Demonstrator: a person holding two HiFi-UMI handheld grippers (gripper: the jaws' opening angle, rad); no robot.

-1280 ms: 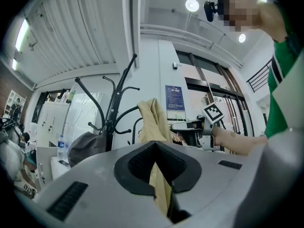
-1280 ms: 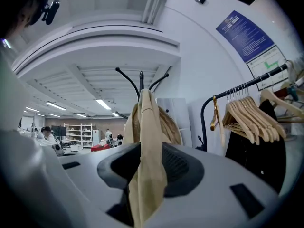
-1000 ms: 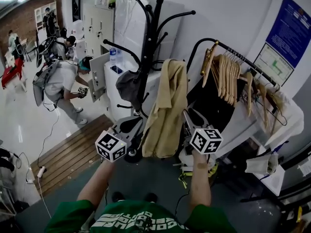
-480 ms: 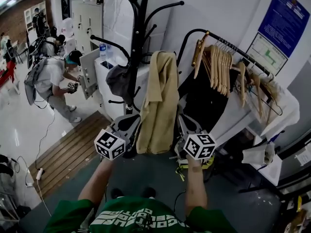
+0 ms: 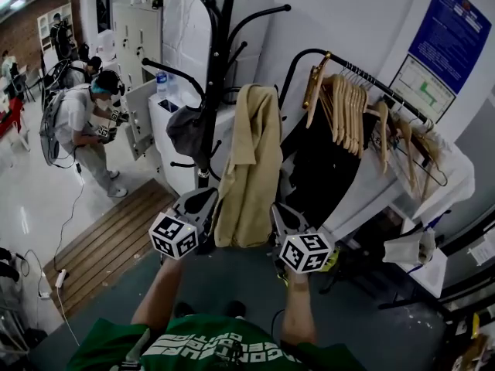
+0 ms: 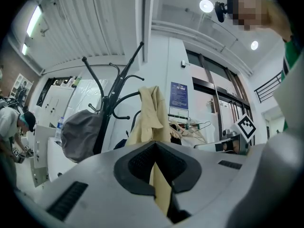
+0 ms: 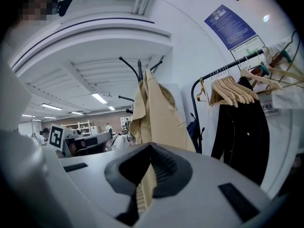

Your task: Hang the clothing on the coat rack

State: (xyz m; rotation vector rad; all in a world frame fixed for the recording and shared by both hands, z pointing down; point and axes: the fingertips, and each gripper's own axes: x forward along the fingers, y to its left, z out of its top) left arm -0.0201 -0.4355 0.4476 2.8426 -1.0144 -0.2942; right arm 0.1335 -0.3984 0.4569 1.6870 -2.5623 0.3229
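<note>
A tan jacket [image 5: 249, 161] hangs from an arm of the black coat rack [image 5: 220, 60], collar up and hem down. My left gripper [image 5: 207, 202] is at the hem's left side, shut with a strip of tan cloth between its pads [image 6: 160, 189]. My right gripper [image 5: 277, 213] is at the hem's right side, also shut on the cloth [image 7: 142, 194]. The jacket [image 6: 151, 110] rises straight above the left jaws, and in the right gripper view the jacket [image 7: 159, 115] fills the middle. A grey cap [image 5: 188, 134] hangs on a lower hook.
A black garment rail [image 5: 363, 76] with several wooden hangers and a black coat [image 5: 321, 168] stands close on the right. White lockers [image 5: 147, 37] stand behind the rack. A person [image 5: 77, 122] bends at the far left, by a wooden platform [image 5: 116, 238].
My right gripper has moved down and left to the jacket's hem and closed on it. The left gripper has stayed at the hem's left side.
</note>
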